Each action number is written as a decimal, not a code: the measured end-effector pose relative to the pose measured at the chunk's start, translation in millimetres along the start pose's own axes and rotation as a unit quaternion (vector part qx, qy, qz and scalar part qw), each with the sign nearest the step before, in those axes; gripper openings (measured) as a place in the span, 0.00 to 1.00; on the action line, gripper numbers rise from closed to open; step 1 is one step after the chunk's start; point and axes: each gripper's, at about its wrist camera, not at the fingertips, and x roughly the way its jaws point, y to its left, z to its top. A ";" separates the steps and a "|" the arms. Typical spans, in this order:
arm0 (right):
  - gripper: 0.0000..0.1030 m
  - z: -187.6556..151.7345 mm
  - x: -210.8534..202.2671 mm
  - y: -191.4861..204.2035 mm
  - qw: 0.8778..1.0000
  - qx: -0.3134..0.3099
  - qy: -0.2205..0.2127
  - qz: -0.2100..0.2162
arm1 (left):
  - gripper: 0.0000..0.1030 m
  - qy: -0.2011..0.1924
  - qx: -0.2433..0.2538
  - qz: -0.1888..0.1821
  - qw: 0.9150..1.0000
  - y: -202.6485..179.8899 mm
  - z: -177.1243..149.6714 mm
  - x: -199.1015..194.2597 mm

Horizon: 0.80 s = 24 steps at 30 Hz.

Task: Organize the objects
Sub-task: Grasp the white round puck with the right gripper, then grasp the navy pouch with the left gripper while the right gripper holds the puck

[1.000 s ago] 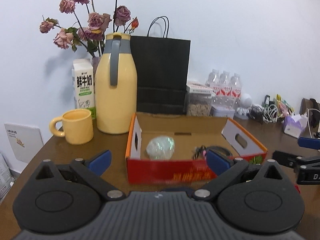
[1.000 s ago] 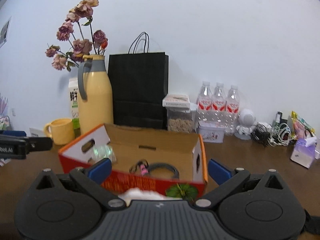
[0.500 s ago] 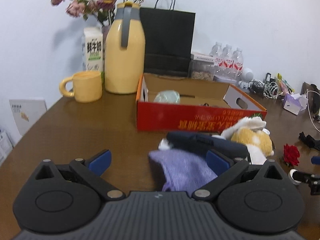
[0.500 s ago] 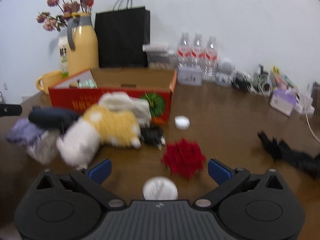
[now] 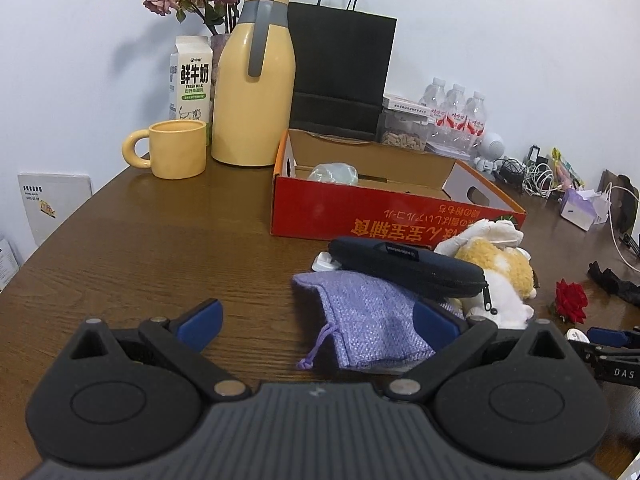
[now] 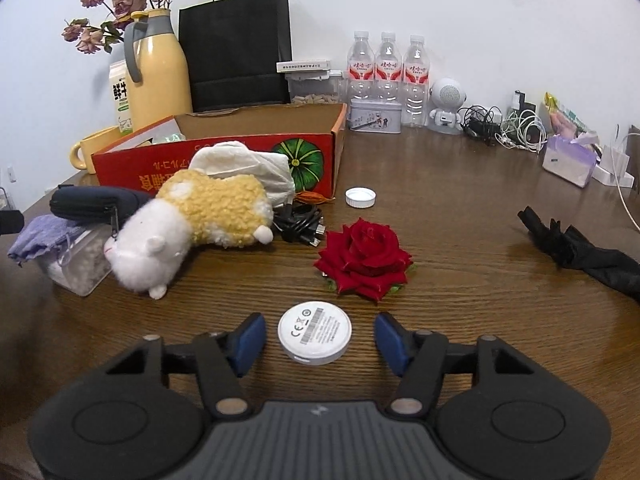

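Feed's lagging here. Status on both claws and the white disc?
Right claw just closing around white disc, pads not touching. Left claw open over purple pouch. Red rose just beyond the disc.

milk carton: "FRESH MILK" | white disc: "CE"

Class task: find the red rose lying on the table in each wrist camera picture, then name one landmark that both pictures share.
Left wrist view: the red rose lies at the far right edge, right of the plush toy.
Right wrist view: the rose lies near the centre, just beyond the white disc.
Shared landmark: the red cardboard box.
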 end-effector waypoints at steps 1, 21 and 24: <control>0.53 0.2 0.4 0.3 1.000 -0.001 -0.001 0.000 | 1.00 0.001 0.000 0.000 1.000 -0.6 -0.3 0.4; 0.37 16.5 -14.2 10.9 0.998 -0.036 -0.055 0.022 | 1.00 -0.008 0.030 -0.006 1.000 -34.6 20.2 6.0; 0.37 25.3 -14.6 12.9 0.996 -0.048 -0.068 0.027 | 1.00 -0.005 0.036 -0.008 0.999 -43.1 29.8 10.8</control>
